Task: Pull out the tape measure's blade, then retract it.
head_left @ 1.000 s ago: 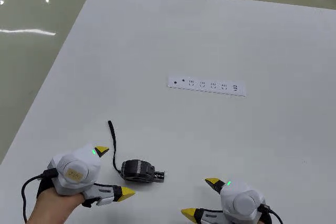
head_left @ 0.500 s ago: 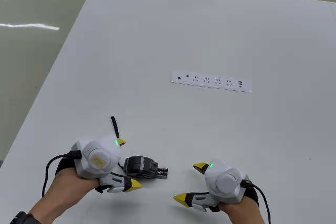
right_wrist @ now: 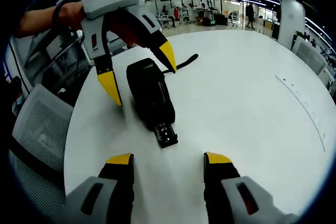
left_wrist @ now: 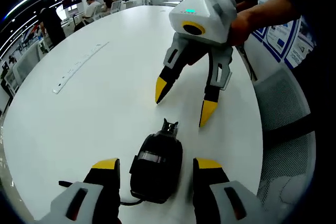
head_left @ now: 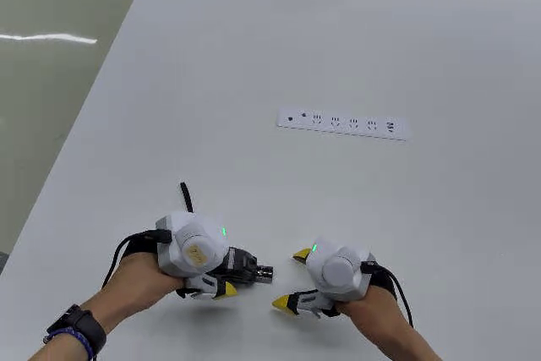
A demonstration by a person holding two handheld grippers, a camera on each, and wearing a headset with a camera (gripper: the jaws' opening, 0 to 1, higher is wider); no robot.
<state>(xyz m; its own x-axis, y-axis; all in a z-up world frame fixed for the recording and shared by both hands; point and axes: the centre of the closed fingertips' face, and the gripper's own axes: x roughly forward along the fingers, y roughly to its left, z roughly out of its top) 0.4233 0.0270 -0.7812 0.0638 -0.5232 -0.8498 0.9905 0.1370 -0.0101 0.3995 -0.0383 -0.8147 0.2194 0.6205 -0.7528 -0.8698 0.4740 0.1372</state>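
White table point(head_left: 254, 57) carries the tape measure point(head_left: 239, 265) by its near edge, toward the left edge. Since the earlier frame, I see both grippers closed in. The left gripper point(left_wrist: 156, 164) now straddles the case with its jaws apart and not clamped. The right gripper point(head_left: 291, 278), jaws apart, faces the blade tip point(right_wrist: 167, 135) from just beside it.

The tape measure point(head_left: 239, 265) is cased in black, faintly glossy plastic, the tabletop point(head_left: 338, 48) is finished in smooth matt white, the left gripper point(left_wrist: 156, 165) and right gripper point(head_left: 291, 278) are shelled in smooth white plastic, and the floor point(head_left: 51, 82) is polished to a reflective gloss.
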